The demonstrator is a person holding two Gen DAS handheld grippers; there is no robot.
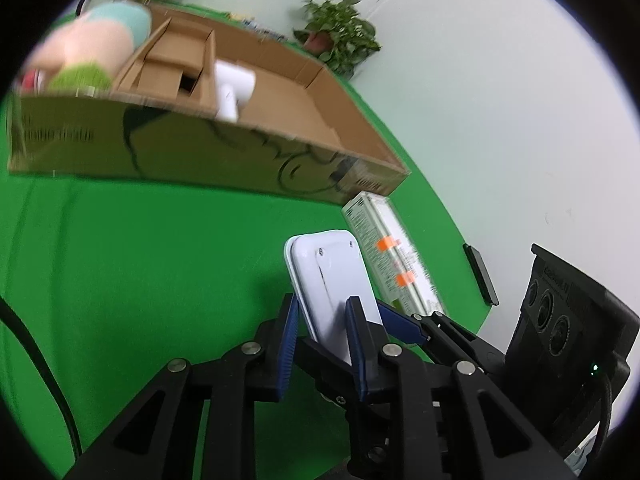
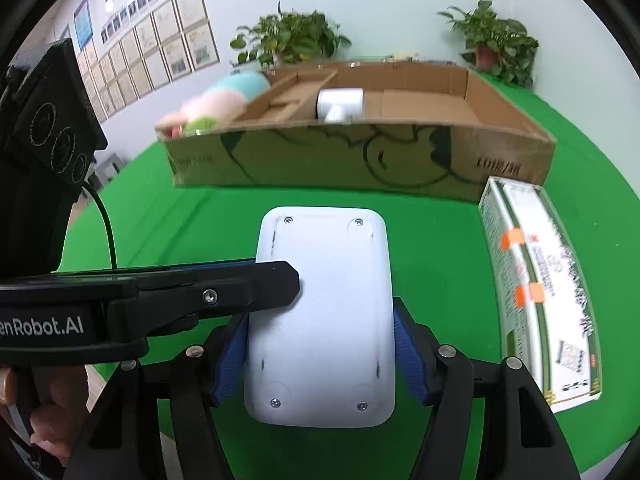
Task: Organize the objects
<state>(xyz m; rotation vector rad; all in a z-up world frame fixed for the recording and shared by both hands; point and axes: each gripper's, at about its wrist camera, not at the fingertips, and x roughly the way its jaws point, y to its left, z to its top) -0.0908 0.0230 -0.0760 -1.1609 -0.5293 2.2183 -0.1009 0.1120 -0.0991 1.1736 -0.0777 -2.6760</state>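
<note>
Green tabletop point(image 2: 432, 248), pale wall point(image 1: 500, 92), potted plants point(image 2: 288, 38), both grippers pinching white device point(image 2: 324, 320).

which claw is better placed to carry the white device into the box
Right. Its claw spans the white device across its width, pads on both long sides, facing the box. The left claw only pinches one edge.
</note>
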